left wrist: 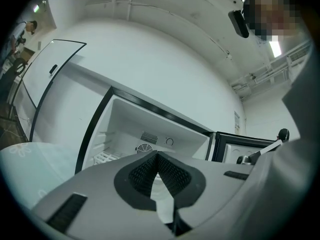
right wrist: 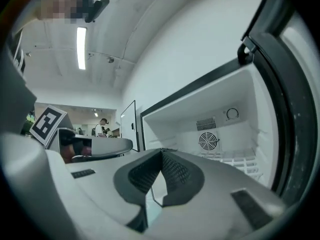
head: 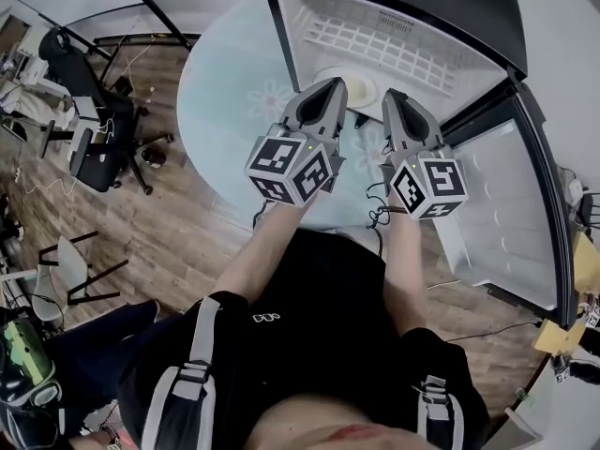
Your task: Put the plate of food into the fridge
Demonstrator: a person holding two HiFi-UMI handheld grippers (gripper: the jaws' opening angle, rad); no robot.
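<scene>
A small black fridge (head: 487,7) with a white inside stands open on a round glass table (head: 225,111). A pale plate of food (head: 359,88) lies on the fridge floor just inside the opening, under a white wire shelf (head: 375,37). My left gripper (head: 333,82) (left wrist: 157,154) and my right gripper (head: 392,94) (right wrist: 161,151) hover at the opening on either side of the plate. Both have their pads together at the tips, with nothing seen pinched. Both gripper views look into the fridge at its fan and dial; the plate itself is hidden there.
The fridge door (head: 511,204) hangs open to the right, close beside my right gripper. A black cable (head: 380,216) trails over the table's near edge. Black office chairs (head: 89,111) and a folding stool (head: 75,265) stand on the wooden floor at the left.
</scene>
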